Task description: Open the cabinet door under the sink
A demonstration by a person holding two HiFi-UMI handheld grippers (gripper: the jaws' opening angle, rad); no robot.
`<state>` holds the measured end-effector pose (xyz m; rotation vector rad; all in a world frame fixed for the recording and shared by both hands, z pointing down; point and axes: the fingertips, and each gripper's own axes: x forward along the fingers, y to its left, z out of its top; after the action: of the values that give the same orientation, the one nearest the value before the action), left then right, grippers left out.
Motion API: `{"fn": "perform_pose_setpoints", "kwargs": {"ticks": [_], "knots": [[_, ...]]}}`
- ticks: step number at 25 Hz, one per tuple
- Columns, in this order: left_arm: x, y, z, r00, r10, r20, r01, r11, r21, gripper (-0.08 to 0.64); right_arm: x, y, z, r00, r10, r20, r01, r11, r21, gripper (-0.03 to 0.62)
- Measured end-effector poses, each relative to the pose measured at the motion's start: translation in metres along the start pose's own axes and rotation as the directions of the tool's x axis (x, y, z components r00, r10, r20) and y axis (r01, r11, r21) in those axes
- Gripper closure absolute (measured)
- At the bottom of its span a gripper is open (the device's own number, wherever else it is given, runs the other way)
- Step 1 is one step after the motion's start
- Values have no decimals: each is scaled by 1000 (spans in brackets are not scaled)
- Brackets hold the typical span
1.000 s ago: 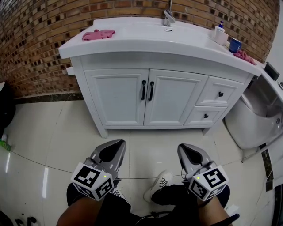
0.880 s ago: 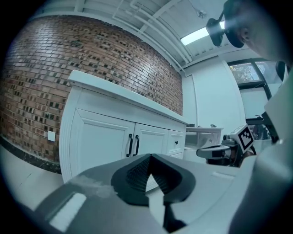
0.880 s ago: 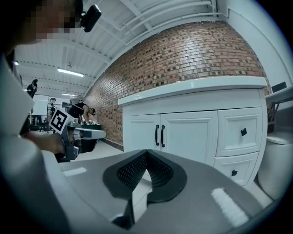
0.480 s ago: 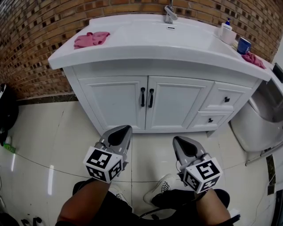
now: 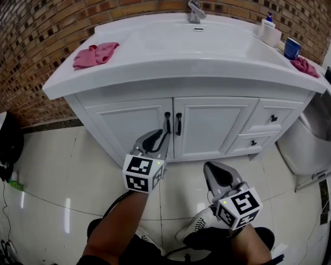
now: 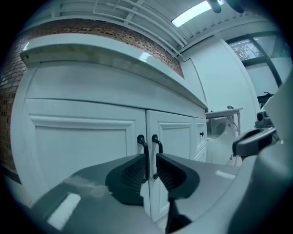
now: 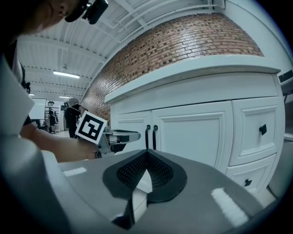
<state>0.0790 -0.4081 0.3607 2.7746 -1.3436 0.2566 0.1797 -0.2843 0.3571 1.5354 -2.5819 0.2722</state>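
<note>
The white vanity has two cabinet doors under the sink; the left door (image 5: 134,129) and the right door (image 5: 212,127) each carry a black bar handle at the centre seam. My left gripper (image 5: 164,136) is up at the left door's handle (image 5: 167,122), its jaws opening. In the left gripper view that handle (image 6: 143,151) shows in the gap of the left gripper (image 6: 150,167), along the left pad, not pinched. The right door's handle (image 6: 158,145) stands just beside it. My right gripper (image 5: 212,168) hangs lower and further back, shut on nothing; the right gripper (image 7: 146,157) faces the doors.
Two small drawers (image 5: 273,118) sit right of the doors. On the countertop lie a pink cloth (image 5: 95,54), a faucet (image 5: 194,10), a soap bottle (image 5: 267,26), a blue cup (image 5: 292,48). A white fixture (image 5: 305,150) stands at the right, a brick wall behind. The person's shoe (image 5: 199,225) is below.
My left gripper has travelled forward from low over the floor to the door handles, and its jaws have parted. The right gripper moved forward a little. The vanity looms closer.
</note>
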Motion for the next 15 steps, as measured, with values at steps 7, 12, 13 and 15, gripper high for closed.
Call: {"fn": "perform_pose_setpoints", "kwargs": {"ticks": [7,12,13,15], "knots": [[33,9,-6,999,-35,7,35,998,-45,439,10,-5,-4,999,-9,-36,9,1000,-14,584],[47,5,-6,999,-43,21,44,997,-62,455,9,-12,-9,998,-26,-48,26,1000,-1,584],[48,6,-5,999,-38,25,39,997,-62,472,9,-12,-10,998,-27,-51,27,1000,0,584],[49,8,-4,999,-27,24,28,998,-59,502,9,-13,-12,998,-29,-57,29,1000,0,584]]}}
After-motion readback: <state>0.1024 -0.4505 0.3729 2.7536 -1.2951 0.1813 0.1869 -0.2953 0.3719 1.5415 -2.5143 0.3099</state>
